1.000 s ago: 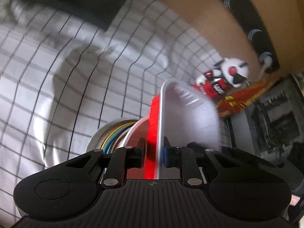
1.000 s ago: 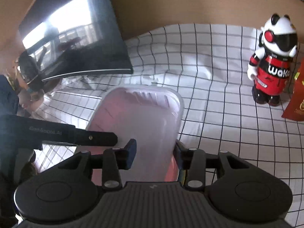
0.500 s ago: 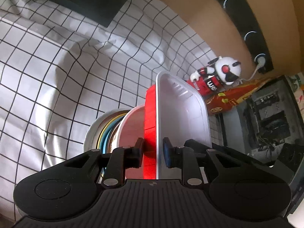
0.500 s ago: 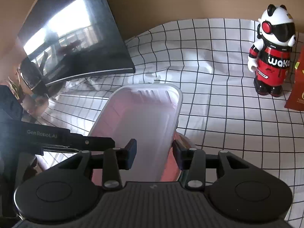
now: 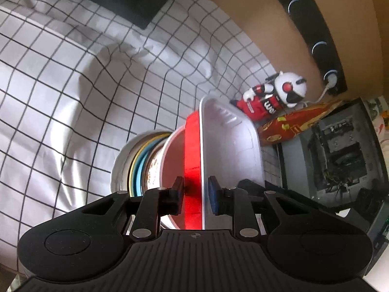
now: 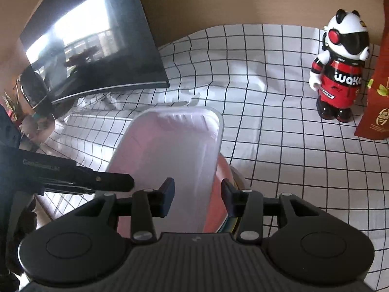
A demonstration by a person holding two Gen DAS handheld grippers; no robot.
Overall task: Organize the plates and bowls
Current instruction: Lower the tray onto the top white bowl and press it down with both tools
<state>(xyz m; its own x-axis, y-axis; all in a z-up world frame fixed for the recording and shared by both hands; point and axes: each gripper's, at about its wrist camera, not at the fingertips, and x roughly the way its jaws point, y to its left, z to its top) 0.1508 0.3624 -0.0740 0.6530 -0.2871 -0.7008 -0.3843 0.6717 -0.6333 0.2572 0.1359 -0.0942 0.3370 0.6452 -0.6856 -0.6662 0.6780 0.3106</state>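
Left gripper [image 5: 195, 193]: jaws narrowly apart, straddling the near rims of the white tray [image 5: 228, 150] and the red tray [image 5: 192, 150] under it. The black pad sits against the red side. A sliver of gap shows between the blue pad and the white rim, so it is not clamped.

Right gripper [image 6: 198, 196]: jaws apart, hovering over the near end of the same white tray [image 6: 170, 150]. Its pads do not press on the tray, and red shows in the gap on the right.

The trays top a pile on the counter [image 6: 279, 146], which has a white checked cloth. Under them is a bowl [image 5: 172, 155], then stacked plates [image 5: 136, 165] with white, yellow and blue rims. The left wrist view is rolled, so the pile appears edge-on there.

A panda figure [image 6: 340, 73] stands at the far right of the cloth, just beside a red carton [image 6: 374, 92]. A dark monitor [image 6: 97, 48] sits at the back left.
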